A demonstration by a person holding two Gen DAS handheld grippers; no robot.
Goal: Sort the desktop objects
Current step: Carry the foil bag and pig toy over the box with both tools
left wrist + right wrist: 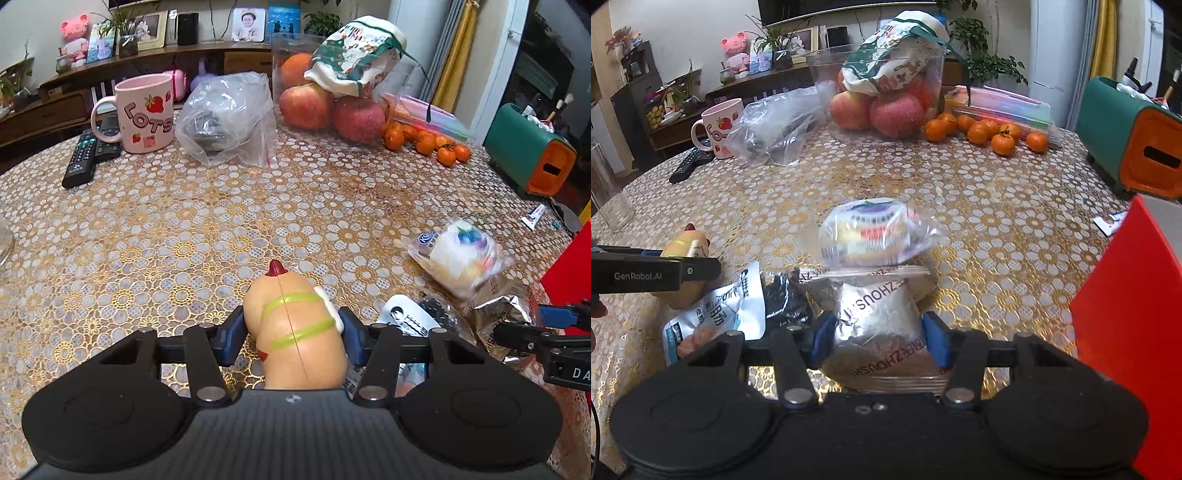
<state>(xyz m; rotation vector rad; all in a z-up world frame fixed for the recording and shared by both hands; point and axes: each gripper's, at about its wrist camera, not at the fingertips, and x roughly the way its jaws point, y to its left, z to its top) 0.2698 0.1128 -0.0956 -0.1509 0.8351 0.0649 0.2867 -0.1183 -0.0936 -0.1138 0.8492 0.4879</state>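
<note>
With the left gripper [291,334] clamped on the toy [295,332] at the near edge and the right gripper [879,338] pinching the foil packet [877,325], each should lift straight, squeezing gently.

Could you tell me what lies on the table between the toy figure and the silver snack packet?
In the right wrist view, a white-and-blue snack pouch and a dark packet lie between the toy figure and the silver snack packet.
</note>
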